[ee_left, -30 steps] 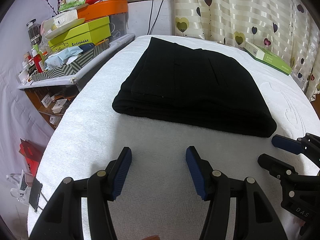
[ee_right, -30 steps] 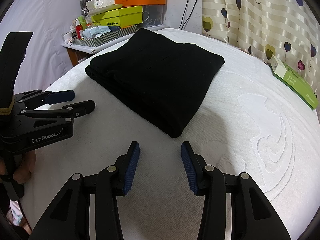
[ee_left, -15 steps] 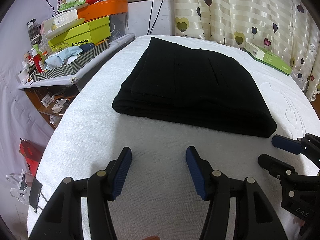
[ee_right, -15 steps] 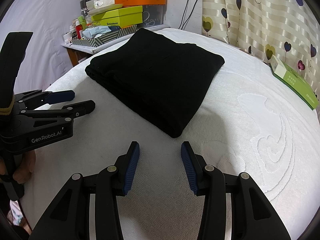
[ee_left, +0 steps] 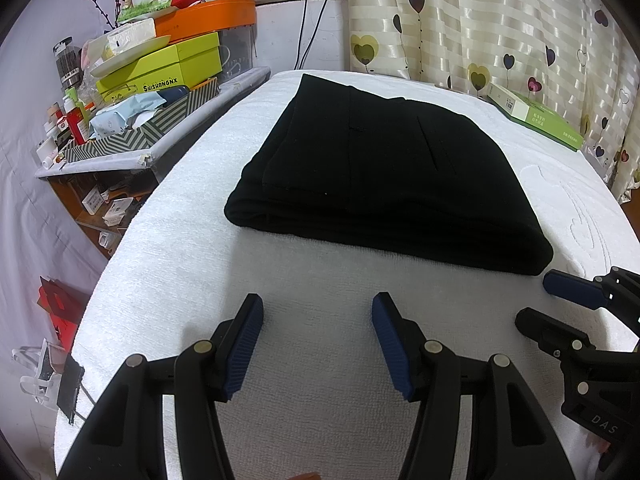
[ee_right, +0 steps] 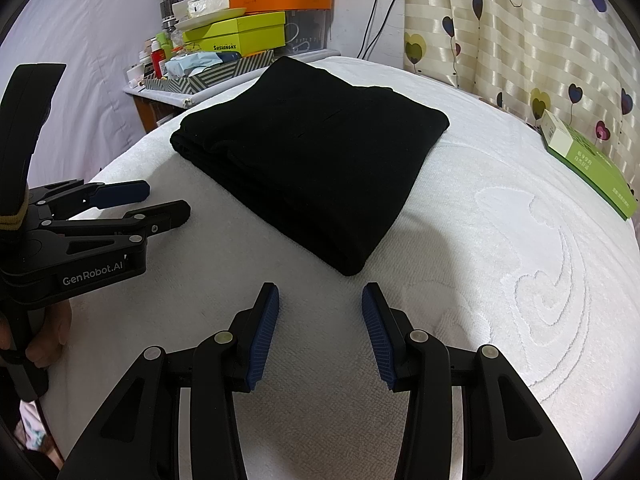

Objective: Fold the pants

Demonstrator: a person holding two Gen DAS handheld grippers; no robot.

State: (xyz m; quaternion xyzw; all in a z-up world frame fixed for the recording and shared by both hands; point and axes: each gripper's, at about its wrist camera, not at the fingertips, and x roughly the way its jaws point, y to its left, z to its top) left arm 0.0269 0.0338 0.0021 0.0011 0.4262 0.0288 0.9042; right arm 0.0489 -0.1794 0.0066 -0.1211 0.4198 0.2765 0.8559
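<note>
— Black pants [ee_left: 384,184], folded into a thick stack, mid-bed on the white towel [ee_left: 280,280]. Left claw [ee_left: 316,344] and right claw [ee_right: 320,328] both spread wide, empty, near edge, well short of the cloth.

— Soft, limp, light by the look; layers likely to slide. Best pinched at the near folded edge, both corners at once, through every layer.

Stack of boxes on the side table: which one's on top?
The orange box is on top, above the yellow-green box with printed lettering; the striped box sits lowest, in front.
</note>
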